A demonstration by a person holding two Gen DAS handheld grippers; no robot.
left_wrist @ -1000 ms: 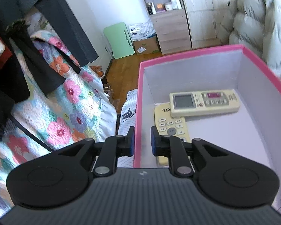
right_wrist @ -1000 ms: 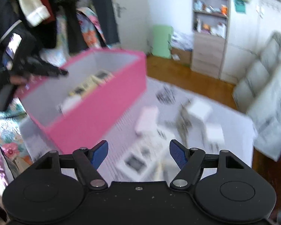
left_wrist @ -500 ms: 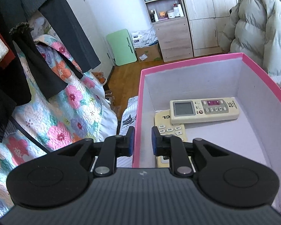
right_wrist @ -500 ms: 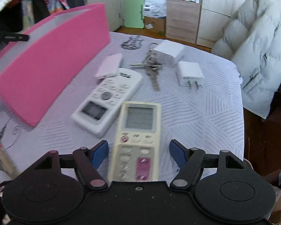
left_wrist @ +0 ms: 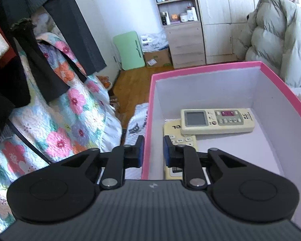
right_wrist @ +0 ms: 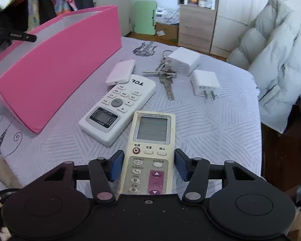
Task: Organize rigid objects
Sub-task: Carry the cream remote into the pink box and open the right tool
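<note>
The right gripper sits low over the bed with its fingers spread to either side of a cream air-conditioner remote, a small gap showing on each side, so it brackets the remote without pinching it yet. The remote lies flat on the lilac bedspread, screen up and lengthwise between the fingers, which suits a grip across its narrow sides.

Just to its left lies a white remote, angled toward the box, and a small pinkish-white case lies at its far end, apparently overlapping it. Further back are a bunch of keys, a white plug adapter with its prongs pointing this way, and a larger white charger block touching the keys. These loose items look to be what remains to sort.

The left gripper is clamped on the near-left wall of the pink box, one finger outside and one inside, probably to steady it while things go in. Inside, a yellowish remote lies on the floor near that wall, and a cream remote lies crosswise over its far end. Much of the floor on the box's right side is bare, so the next remote could go there.
</note>
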